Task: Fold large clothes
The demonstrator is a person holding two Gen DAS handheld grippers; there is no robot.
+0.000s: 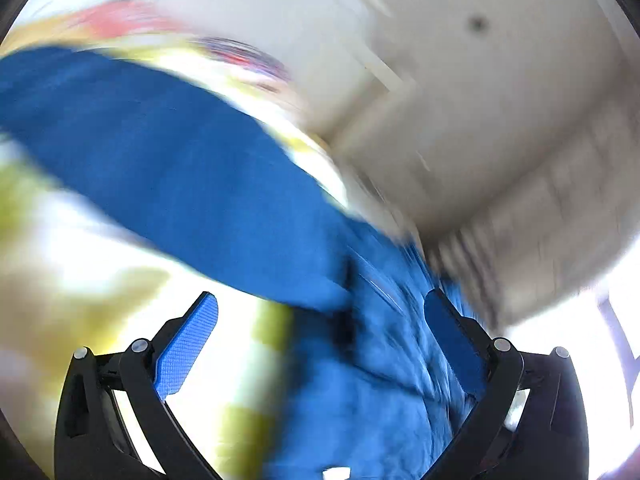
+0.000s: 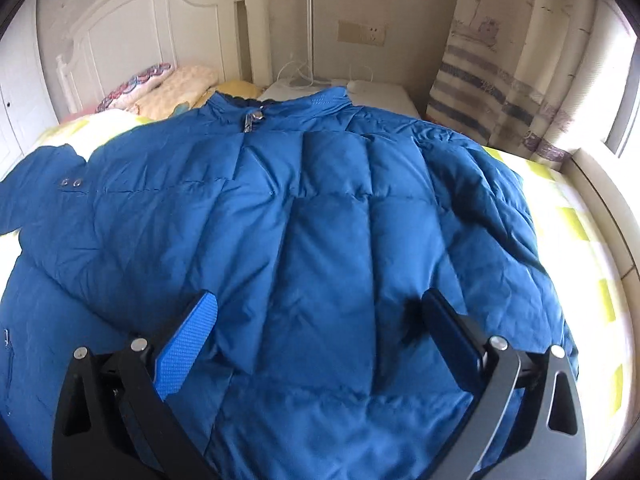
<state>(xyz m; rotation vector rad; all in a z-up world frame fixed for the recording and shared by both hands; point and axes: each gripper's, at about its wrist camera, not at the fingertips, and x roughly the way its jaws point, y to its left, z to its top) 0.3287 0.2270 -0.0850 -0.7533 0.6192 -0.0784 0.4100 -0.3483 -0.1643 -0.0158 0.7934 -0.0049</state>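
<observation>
A large blue puffer jacket [image 2: 312,220] lies spread on a bed with a yellow-and-white checked sheet [image 2: 576,216], collar and zipper toward the headboard. A sleeve lies folded across its left side. My right gripper [image 2: 320,320] is open and empty, just above the jacket's lower middle. In the blurred, tilted left wrist view the jacket [image 1: 200,184] crosses the frame as a blue band. My left gripper [image 1: 320,320] is open over the jacket's edge and the sheet [image 1: 80,280], holding nothing.
A white headboard [image 2: 132,28] and pillows [image 2: 172,88] are at the far end. A white bedside table [image 2: 360,94] with cables stands behind the collar. Curtains [image 2: 500,72] and a window sill [image 2: 608,200] are on the right.
</observation>
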